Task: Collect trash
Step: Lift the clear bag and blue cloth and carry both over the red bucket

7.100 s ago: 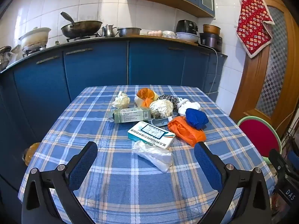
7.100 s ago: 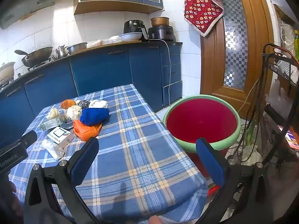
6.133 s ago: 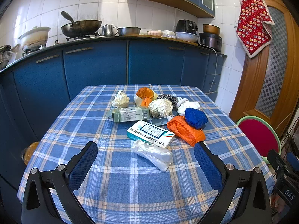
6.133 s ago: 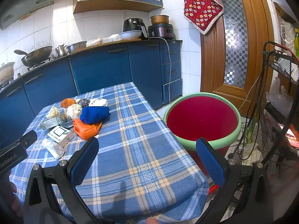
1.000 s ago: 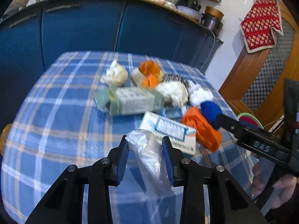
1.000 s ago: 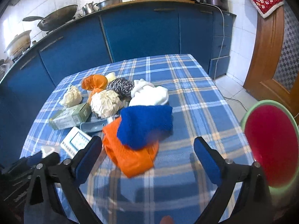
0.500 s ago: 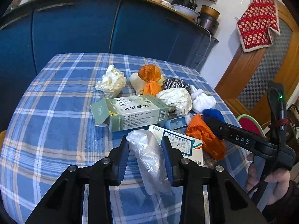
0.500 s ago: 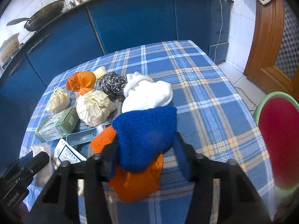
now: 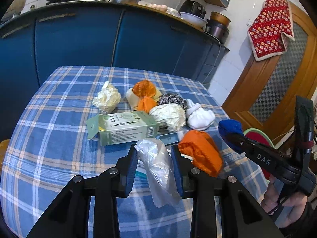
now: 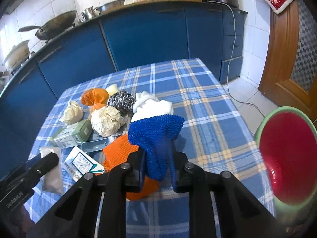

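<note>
Your left gripper (image 9: 154, 163) is pinching the clear plastic bag (image 9: 158, 166) betw. both pads, above the plaid table (image 9: 59, 158). Your right gripper (image 10: 157, 165) is closing on the blue knit cloth (image 10: 156, 134), cloth betw. its pads, over the orange cloth (image 10: 118, 150); red bin (image 10: 285, 156) sitting off to the right.

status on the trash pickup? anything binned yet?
Nothing binned: the red bin looks empty as far as its inside shows. In hand: left tool is shut on the clear plastic bag; right tool's jaws are closing on the blue knit cloth. Left on the table: orange cloth, green box, paper wads, steel scrubber, white cloth.
</note>
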The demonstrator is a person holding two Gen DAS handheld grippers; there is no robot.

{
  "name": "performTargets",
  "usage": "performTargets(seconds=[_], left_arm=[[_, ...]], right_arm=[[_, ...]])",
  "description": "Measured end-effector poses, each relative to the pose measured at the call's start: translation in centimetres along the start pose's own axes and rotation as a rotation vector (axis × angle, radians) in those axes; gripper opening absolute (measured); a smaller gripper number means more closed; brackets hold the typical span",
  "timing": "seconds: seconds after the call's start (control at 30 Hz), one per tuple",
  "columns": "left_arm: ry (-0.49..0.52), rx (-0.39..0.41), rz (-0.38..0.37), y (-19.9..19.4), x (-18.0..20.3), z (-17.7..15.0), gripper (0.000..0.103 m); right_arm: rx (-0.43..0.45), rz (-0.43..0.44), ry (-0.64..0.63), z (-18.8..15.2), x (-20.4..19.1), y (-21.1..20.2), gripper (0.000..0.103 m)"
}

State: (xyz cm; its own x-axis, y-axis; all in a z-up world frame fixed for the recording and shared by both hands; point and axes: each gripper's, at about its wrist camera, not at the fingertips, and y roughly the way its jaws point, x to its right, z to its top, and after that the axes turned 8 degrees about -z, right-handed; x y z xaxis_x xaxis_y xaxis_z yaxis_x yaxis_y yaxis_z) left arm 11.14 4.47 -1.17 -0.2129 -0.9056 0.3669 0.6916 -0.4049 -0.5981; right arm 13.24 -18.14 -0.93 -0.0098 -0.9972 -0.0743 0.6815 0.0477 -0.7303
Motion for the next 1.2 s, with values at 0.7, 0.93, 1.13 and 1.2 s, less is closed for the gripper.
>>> performTargets(seconds=[0.7,0.93,1.13,1.2], left_arm=[[0.113,-0.021,-0.096,0.9,7.9,1.6,0.032],[0.152,-0.031,-0.136,2.4,11.1,2.2,0.032],[0.185,-0.046,-0.161,3.9,13.9,2.6,0.032],[0.198,-0.056,-0.170,4.5,14.9,2.6,0.032]], right_arm=[[0.082,-0.061,0.111,-1.2,7.7,-6.4,0.022],[0.093,-0.129,0.169,-1.7,11.7,-7.2,0.022],[0.088,-0.180,0.217,-2.3,15.2,-7.3,0.022],[0.081,-0.190,0.233,-2.6,16.2,-7.1,0.022]])
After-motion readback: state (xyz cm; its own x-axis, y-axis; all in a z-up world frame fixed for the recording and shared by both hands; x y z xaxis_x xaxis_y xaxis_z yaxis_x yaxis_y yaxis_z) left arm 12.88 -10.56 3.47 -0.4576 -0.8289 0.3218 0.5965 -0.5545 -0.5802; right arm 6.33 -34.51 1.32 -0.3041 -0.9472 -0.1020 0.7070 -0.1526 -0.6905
